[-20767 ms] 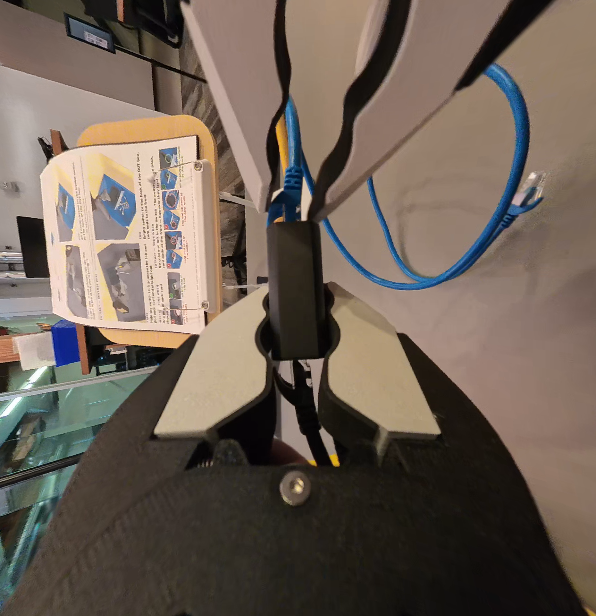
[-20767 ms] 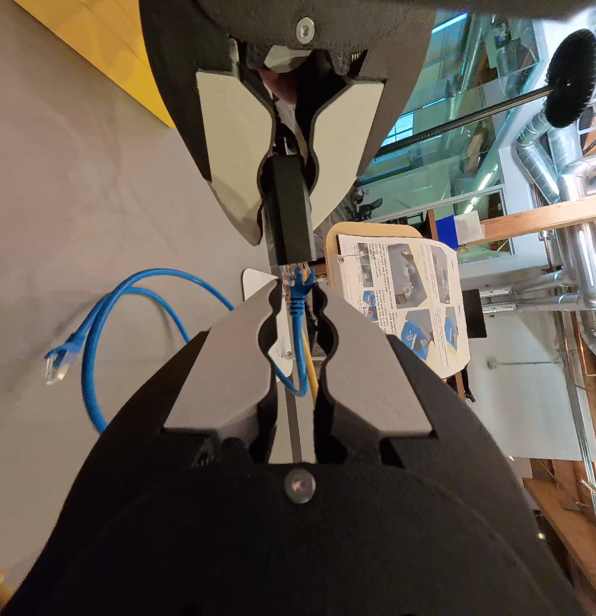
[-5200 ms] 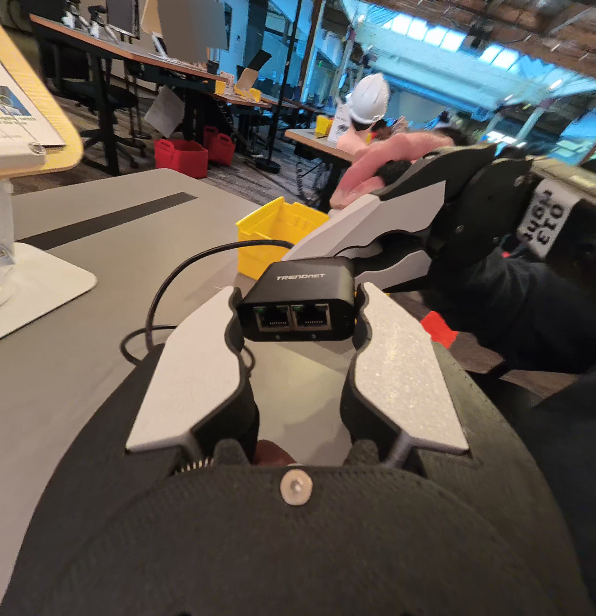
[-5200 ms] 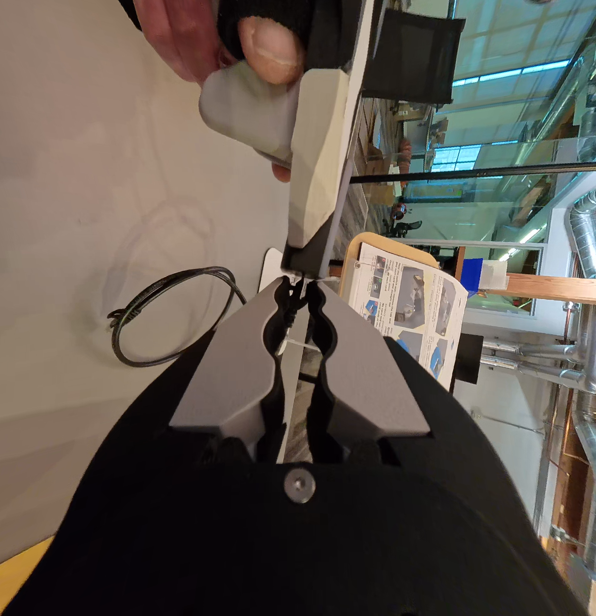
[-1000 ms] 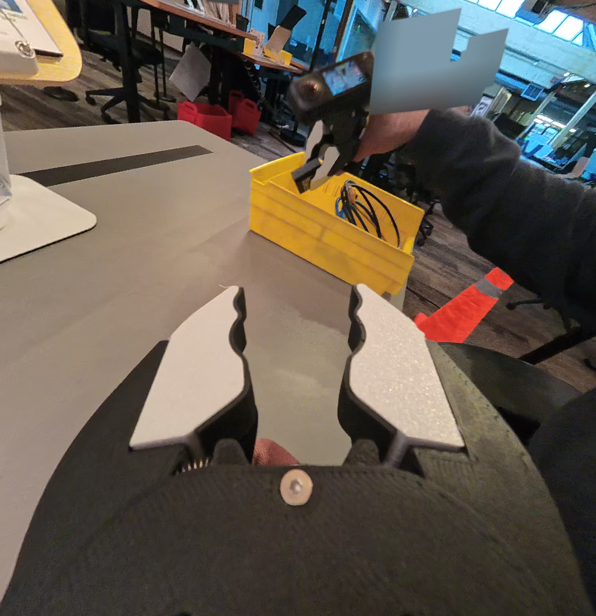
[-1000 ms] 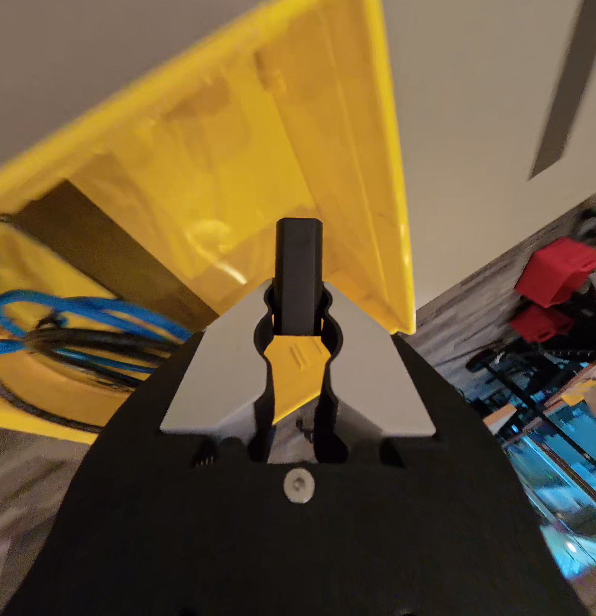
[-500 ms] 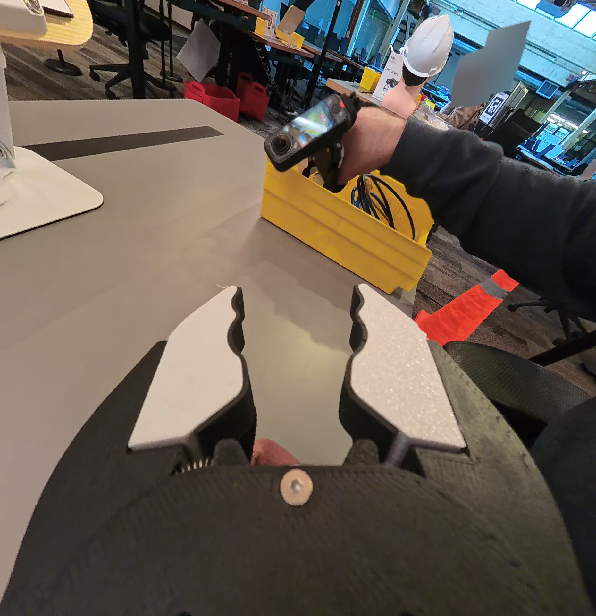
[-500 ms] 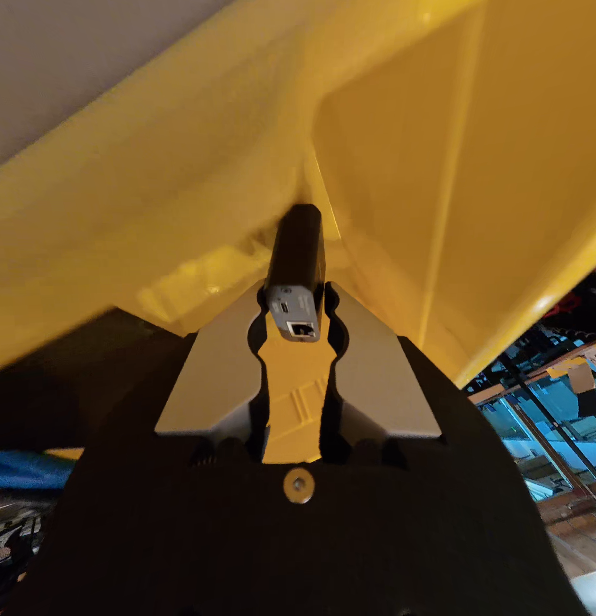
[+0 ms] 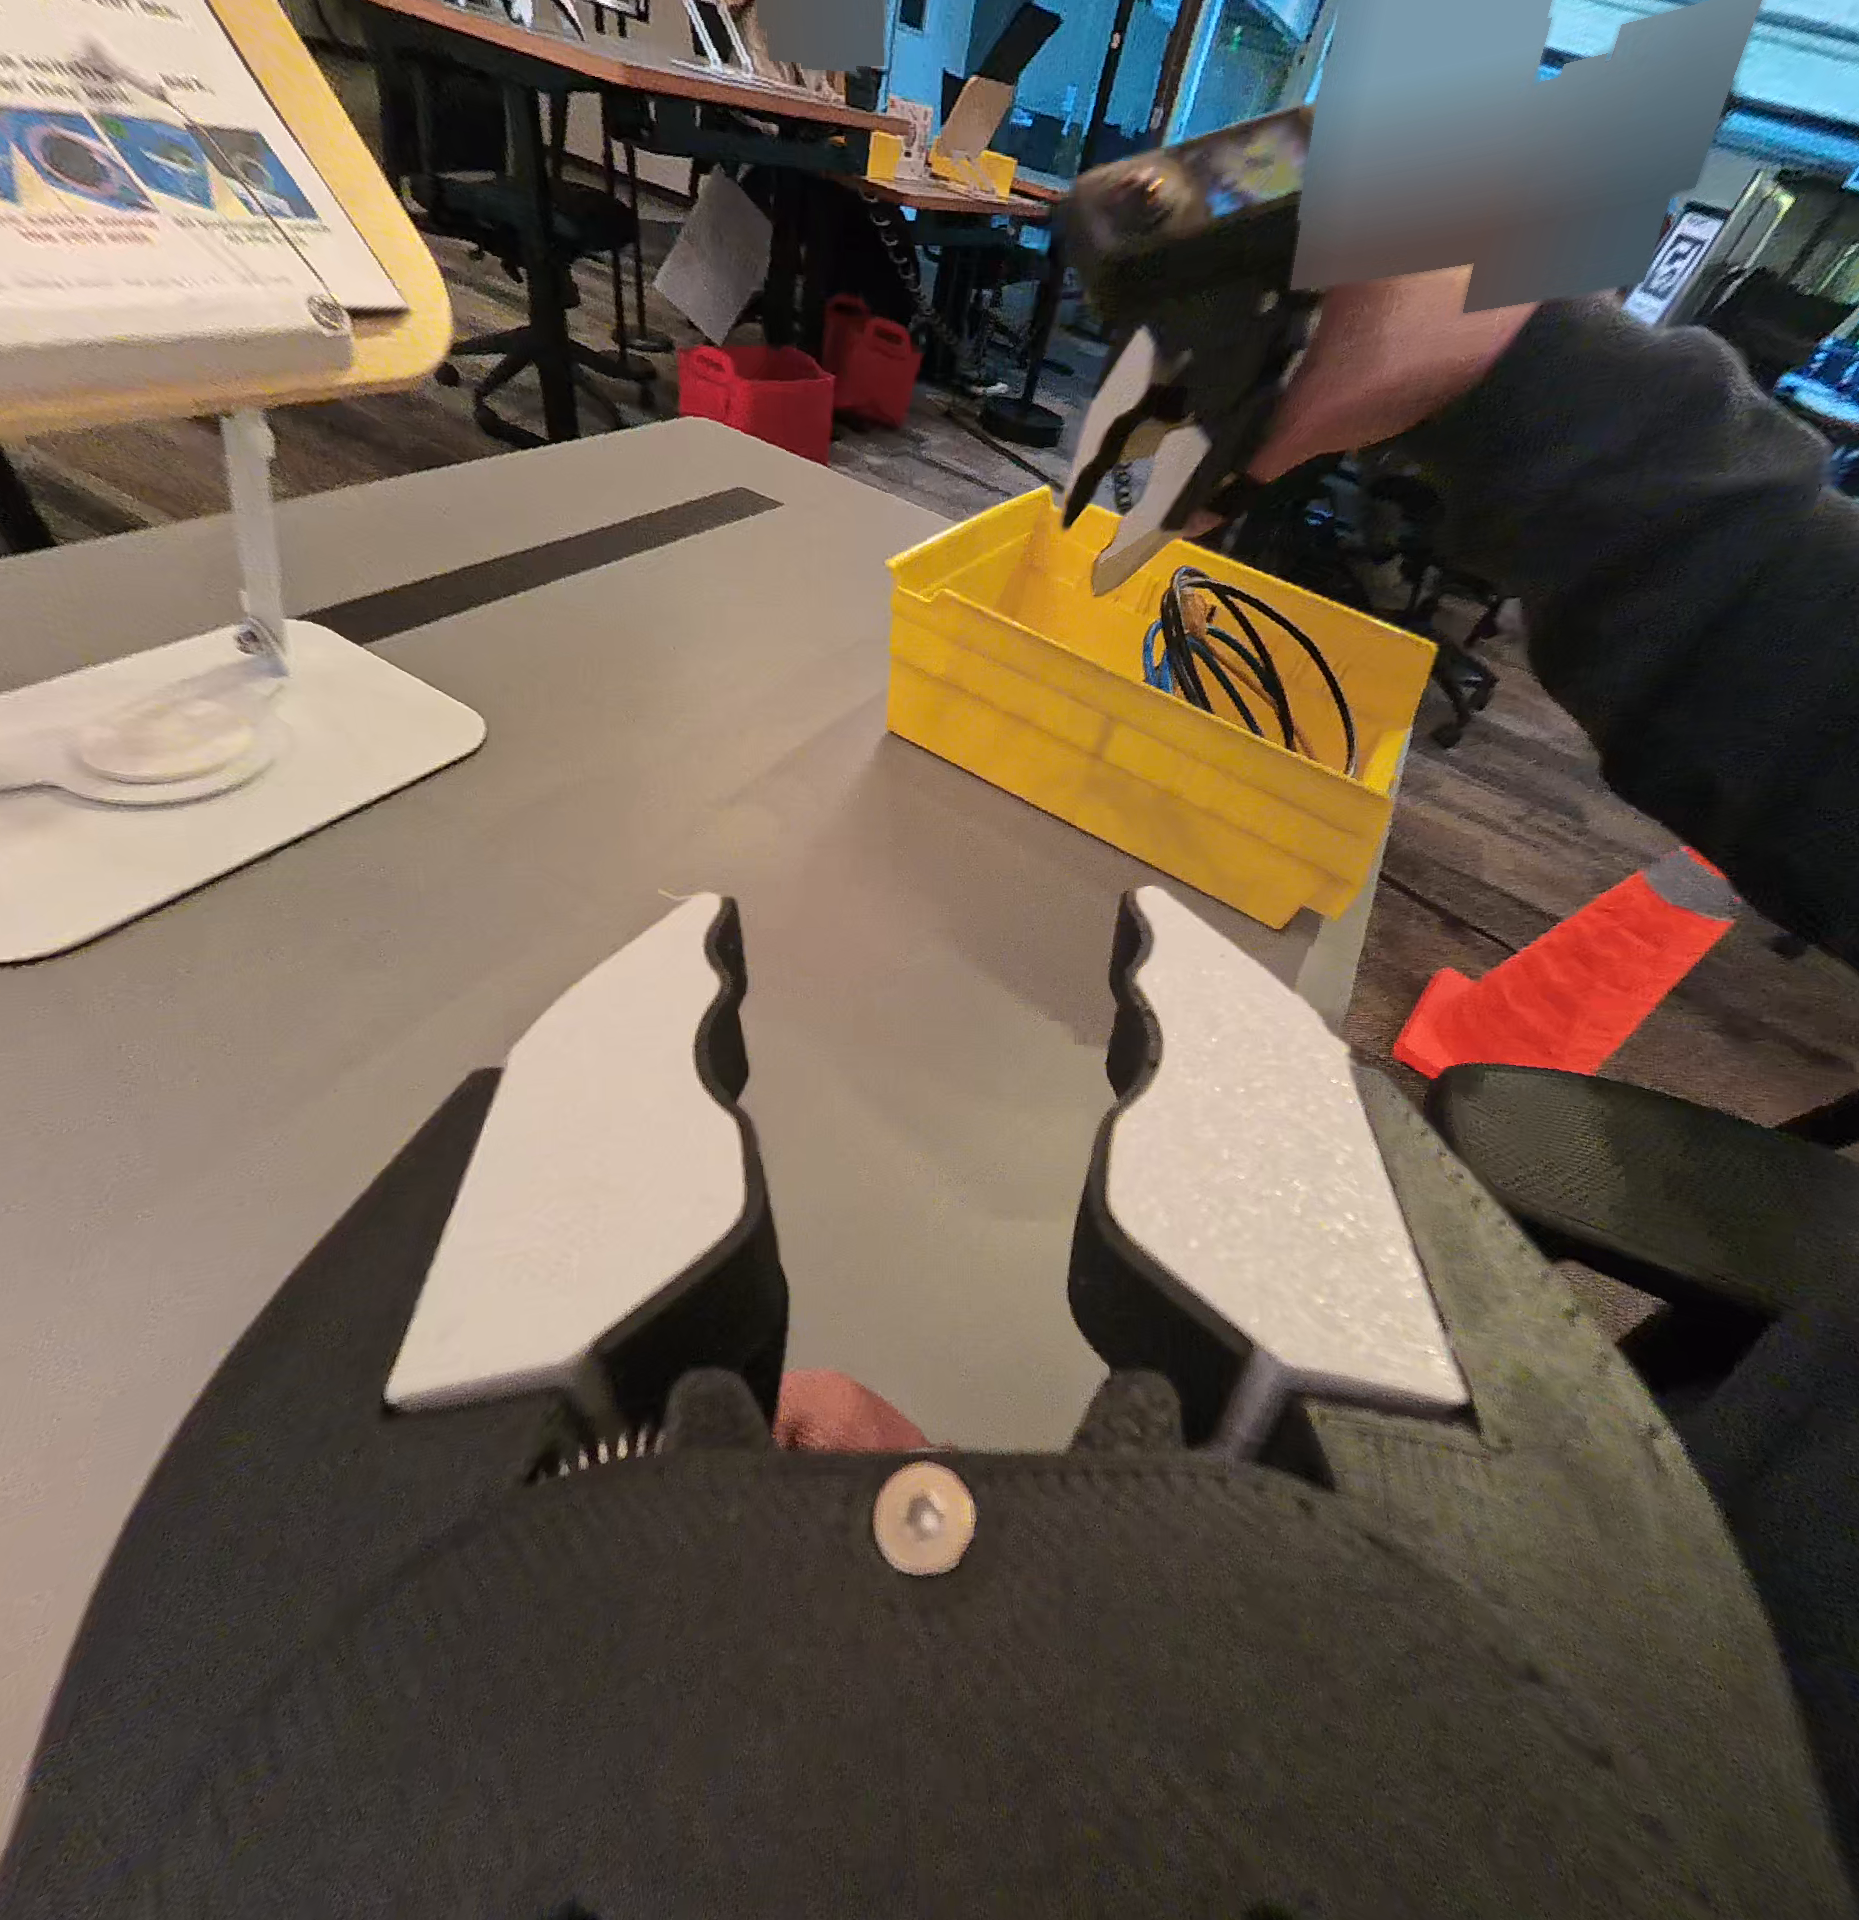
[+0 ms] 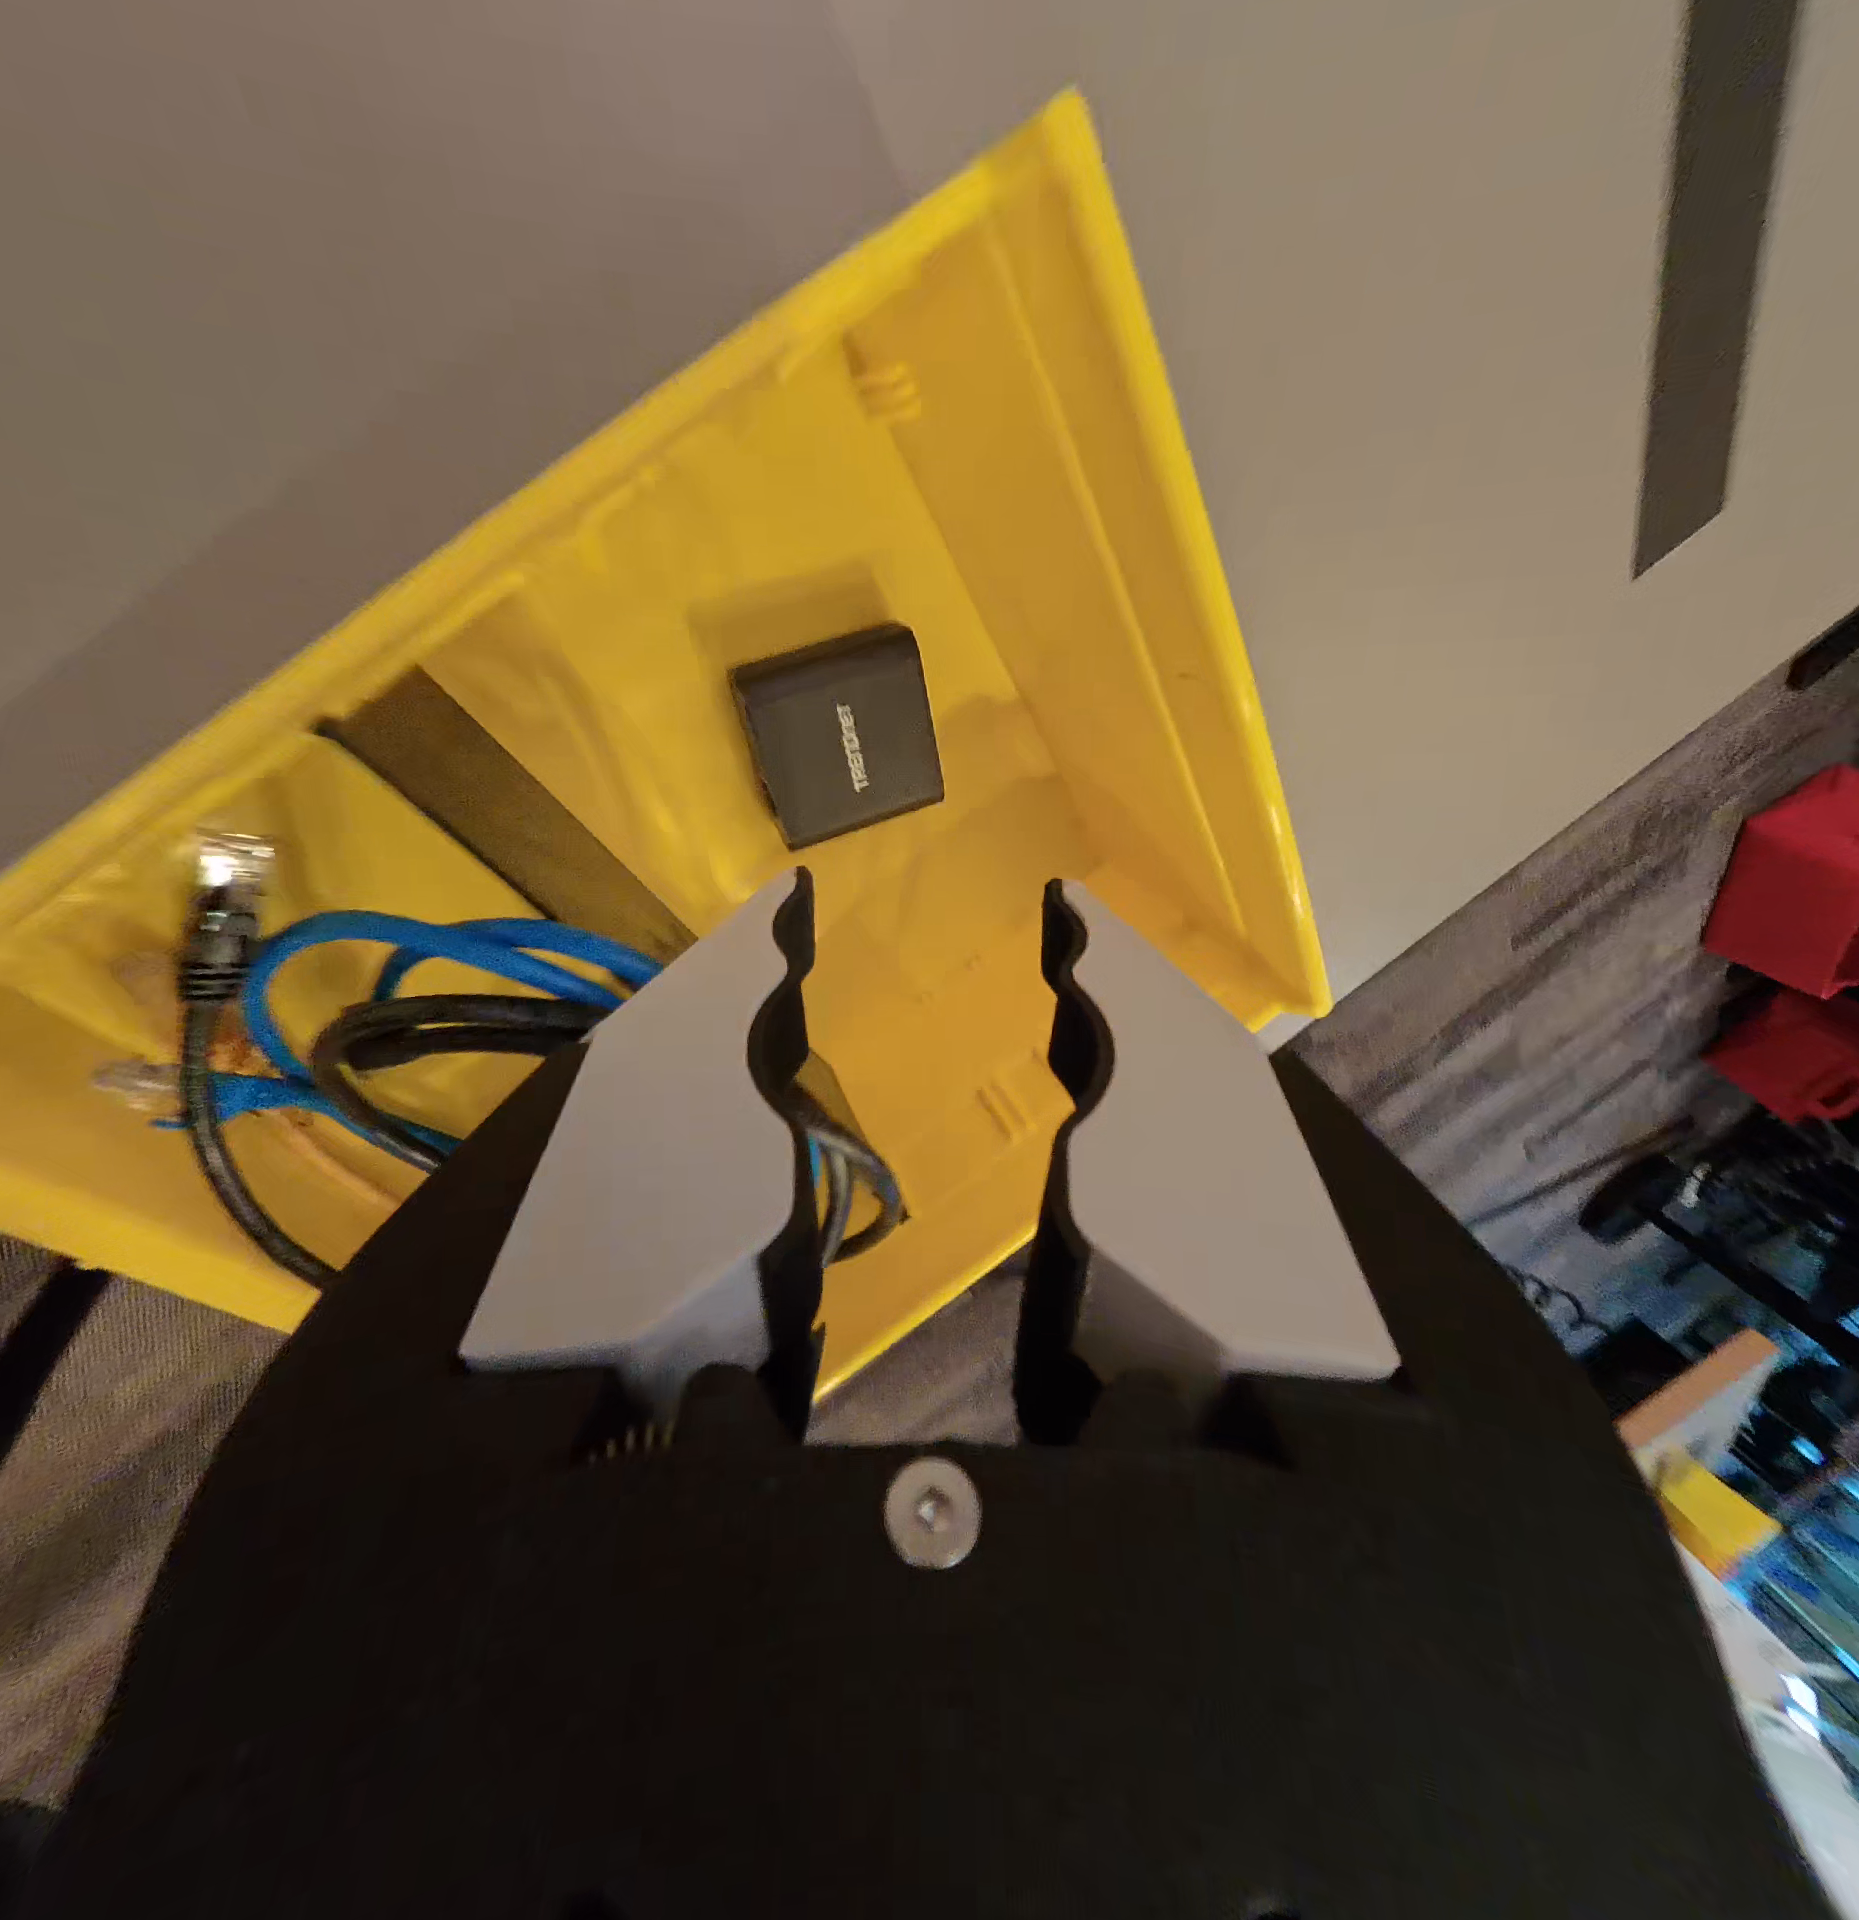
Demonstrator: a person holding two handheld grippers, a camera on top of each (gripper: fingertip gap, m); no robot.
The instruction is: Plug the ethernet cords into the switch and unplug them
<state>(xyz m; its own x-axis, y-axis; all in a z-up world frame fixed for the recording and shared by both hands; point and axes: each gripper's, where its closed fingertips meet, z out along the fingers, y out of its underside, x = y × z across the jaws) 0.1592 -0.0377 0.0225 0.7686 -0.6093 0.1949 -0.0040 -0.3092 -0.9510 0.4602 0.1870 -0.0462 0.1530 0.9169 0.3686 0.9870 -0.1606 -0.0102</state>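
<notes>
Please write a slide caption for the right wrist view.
Open right gripper above yellow bin holding the black switch and coiled cords.

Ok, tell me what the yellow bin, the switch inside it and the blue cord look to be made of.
Yellow bin: looks like moulded plastic, semi-glossy, with ribbed walls and soft highlights.
Switch: probably matte black plastic, a smooth casing with rounded corners.
Blue cord: a flexible, rubbery-looking jacket, coiled loosely; its plug looks like clear plastic.

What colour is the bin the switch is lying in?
Bright yellow plastic bin, holding the small black switch box; clearest in the right wrist view.
</notes>
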